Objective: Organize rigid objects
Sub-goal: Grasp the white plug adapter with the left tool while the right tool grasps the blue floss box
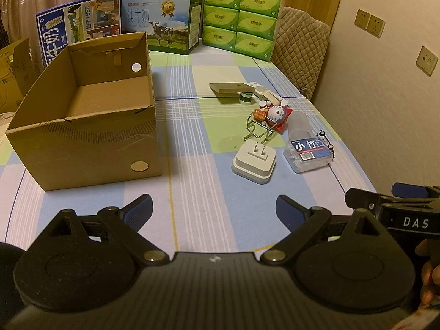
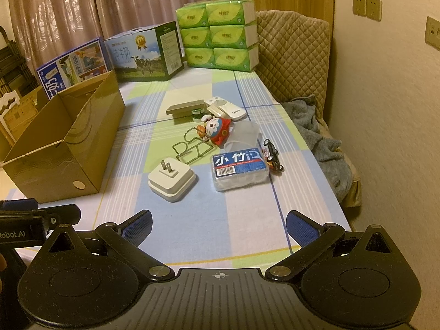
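An open, empty cardboard box (image 1: 82, 126) stands on the left of the checked table; it also shows in the right wrist view (image 2: 63, 143). A cluster of small objects lies mid-table: a white plug adapter (image 1: 254, 162) (image 2: 172, 181), a clear floss-pick box (image 1: 309, 152) (image 2: 239, 170), a toy car (image 2: 272, 156), a Doraemon figure (image 1: 277, 115) (image 2: 217, 129), a wire holder (image 2: 192, 148), a flat grey box (image 1: 231, 87) and a white remote (image 2: 227, 108). My left gripper (image 1: 214, 211) and right gripper (image 2: 218, 227) are both open and empty, near the table's front edge.
Two milk cartons (image 1: 165, 22) and a stack of green tissue packs (image 1: 242, 19) line the far edge. A quilted chair (image 2: 294, 55) with a grey cloth (image 2: 316, 137) stands at the right, next to the wall.
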